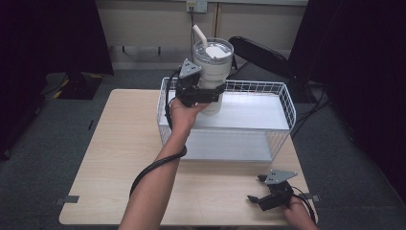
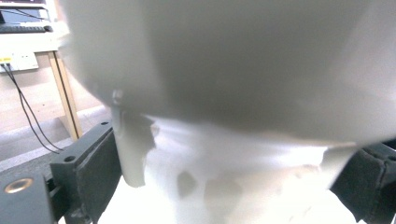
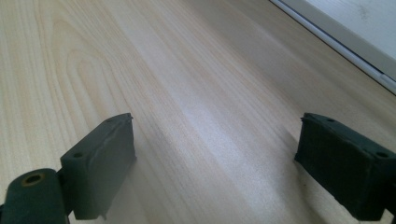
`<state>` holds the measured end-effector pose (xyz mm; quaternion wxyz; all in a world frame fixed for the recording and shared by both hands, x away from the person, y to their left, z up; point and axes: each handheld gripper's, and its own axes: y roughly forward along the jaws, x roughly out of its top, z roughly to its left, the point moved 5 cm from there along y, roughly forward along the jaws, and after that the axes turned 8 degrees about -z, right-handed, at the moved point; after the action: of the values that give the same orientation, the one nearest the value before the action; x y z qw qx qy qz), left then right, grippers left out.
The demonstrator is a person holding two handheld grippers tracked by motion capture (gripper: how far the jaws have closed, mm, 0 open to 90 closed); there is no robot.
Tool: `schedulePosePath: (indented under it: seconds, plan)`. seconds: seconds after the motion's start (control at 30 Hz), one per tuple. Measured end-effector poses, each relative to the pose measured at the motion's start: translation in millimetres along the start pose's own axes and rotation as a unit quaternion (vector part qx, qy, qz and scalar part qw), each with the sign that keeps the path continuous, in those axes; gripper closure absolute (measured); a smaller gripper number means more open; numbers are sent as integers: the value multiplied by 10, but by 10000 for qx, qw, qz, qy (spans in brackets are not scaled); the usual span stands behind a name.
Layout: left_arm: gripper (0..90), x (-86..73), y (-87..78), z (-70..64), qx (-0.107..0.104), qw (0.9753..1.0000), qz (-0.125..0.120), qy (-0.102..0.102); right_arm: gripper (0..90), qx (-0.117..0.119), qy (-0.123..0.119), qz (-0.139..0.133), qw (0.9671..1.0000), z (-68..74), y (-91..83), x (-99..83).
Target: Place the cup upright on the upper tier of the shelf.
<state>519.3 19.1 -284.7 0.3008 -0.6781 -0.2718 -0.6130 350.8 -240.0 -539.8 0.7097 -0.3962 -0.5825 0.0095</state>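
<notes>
A pale wood counter sits on grey carpet, with a white wire basket at its far right side in the high view. My left gripper is clamped around the lower body of a white tumbler, holding it in the upper middle of the frame, above the basket's left end and just inside its rim; whether its base touches the basket floor I cannot tell. A straw sticks up from the lid. In the left gripper view the tumbler looms close between the jaws. My right gripper rests low at the lower right, jaws spread wide over bare wood, holding nothing. The grip sits low on a tall, top-heavy cup, so I judge it could tip or slide through the pads, or its base could clip the basket wire if I lower it carelessly.
</notes>
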Motion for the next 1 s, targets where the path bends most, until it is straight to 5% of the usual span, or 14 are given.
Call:
schedulePosePath:
  seconds: [0.57,1.0]
  plan:
    - [98,-42,-135,0,-33,9998,170,77,107,2,-1,1,10000,0,0,0]
    - [154,-36,-386,1,-214,9995,216,120,106,-3,1,-6,10000,0,1,0]
